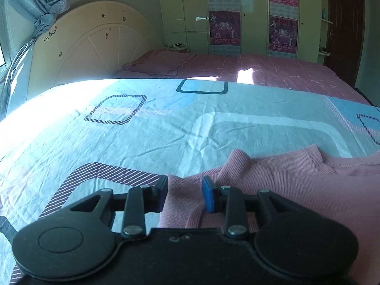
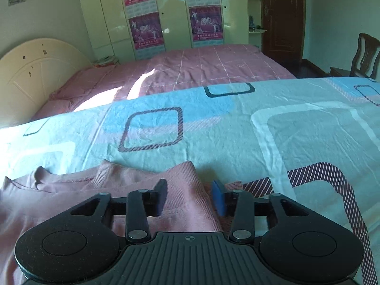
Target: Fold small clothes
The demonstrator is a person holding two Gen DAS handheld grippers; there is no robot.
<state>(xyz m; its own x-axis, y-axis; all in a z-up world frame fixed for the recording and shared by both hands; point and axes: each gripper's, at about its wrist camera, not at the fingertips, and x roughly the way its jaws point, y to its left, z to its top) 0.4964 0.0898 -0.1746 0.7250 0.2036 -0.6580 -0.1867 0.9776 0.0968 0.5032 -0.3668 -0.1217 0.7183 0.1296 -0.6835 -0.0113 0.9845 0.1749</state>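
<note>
Letting go of sweater (image 1: 296,190), left gripper (image 1: 185,196) and right gripper (image 2: 190,198) both open, fabric slack between pads; lift straight off so fold stays flat.

Ahead of each hand-held gripper the patterned bedsheet (image 1: 166,128) lies flat and bare; only the pink garment (image 2: 71,190) sits beneath the fingers; further ahead the headboard (image 1: 95,42) and wardrobe (image 2: 171,11) close the way.
</note>
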